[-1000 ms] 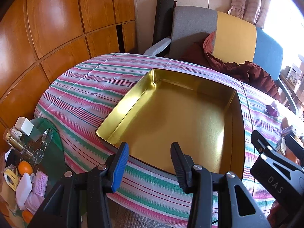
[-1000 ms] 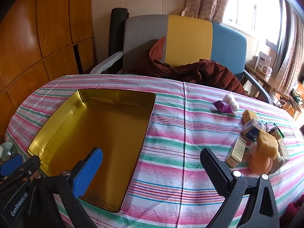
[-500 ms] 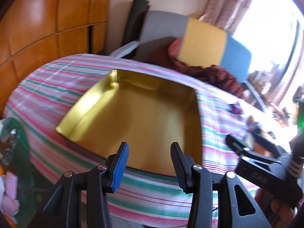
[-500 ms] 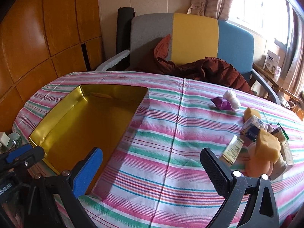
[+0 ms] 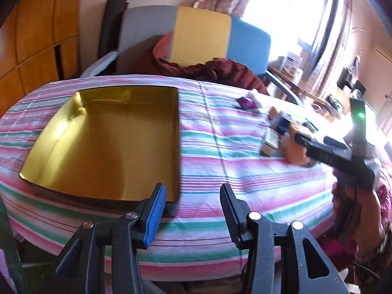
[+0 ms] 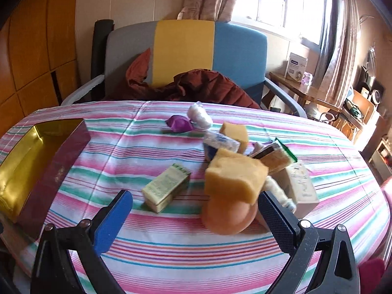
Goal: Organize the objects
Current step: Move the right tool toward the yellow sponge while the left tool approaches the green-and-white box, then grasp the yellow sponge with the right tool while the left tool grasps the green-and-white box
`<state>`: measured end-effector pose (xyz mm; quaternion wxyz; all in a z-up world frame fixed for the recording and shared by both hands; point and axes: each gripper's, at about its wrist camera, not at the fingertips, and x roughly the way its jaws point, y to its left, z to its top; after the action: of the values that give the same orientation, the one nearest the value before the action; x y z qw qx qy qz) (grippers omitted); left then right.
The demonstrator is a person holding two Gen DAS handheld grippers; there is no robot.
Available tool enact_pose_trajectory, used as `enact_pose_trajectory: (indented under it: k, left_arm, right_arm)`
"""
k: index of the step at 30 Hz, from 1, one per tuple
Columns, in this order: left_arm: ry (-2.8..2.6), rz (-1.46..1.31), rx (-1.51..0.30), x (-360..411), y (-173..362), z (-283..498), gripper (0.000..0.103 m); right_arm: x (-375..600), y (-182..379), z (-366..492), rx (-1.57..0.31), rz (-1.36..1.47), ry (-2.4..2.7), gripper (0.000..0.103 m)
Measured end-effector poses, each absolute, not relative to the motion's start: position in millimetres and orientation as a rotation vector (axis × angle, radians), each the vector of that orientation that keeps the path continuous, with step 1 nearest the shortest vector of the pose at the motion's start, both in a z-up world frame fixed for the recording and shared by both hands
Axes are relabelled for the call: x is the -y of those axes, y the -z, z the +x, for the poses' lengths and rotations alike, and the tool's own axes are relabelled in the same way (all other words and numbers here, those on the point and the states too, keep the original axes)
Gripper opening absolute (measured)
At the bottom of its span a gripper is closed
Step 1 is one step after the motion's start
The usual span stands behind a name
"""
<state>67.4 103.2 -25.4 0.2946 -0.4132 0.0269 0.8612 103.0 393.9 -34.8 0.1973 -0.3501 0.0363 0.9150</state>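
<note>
The job had hardly begun, by the look of it: the gold tin box (image 5: 105, 144) had nothing in it, and all the little things were in a heap on the striped tablecloth (image 6: 152, 152). The right gripper (image 6: 196, 210) was wide open and held nothing. Just ahead of it, between its fingers, sat a yellow sponge (image 6: 232, 176) on top of an orange round thing (image 6: 227, 218), with a small green box (image 6: 166, 188) a bit to its left. Farther ahead lay a purple wrapper (image 6: 180, 123) and a white bundle (image 6: 199, 116). The tin box was far off to its left (its dark red wall faced this gripper). The left gripper (image 5: 192, 214) was open too, holding nothing, near the table's front edge, with the tin box's near right corner just ahead. Between the heap and the tin box the cloth was bare, so I think there was good room to carry things across.
</note>
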Motion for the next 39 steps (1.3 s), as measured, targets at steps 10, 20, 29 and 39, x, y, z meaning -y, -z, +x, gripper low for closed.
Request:
enact_pose_trajectory:
  k: [10,20,29,39]
  left_arm:
    - [-2.109,-1.152,-0.158,-152,40,78,0.047]
    - [-2.014,-1.174,-0.269,-196,48,70,0.051]
    - [-1.981,-1.159,-0.313,-246,57,51,0.051]
    - [-1.935,-1.223,-0.246,-301,78,21,0.052]
  right_arm:
    - [-455,48,63,0.111,-1.233,-2.633,0.082]
    - [-480,62,58,-0.103,-1.277,-2.655,0.079]
    - [-486,61,60,-0.187,-1.301,-2.651,0.077]
    - [-498,49,68,-0.408,-1.248,-2.706,0.07]
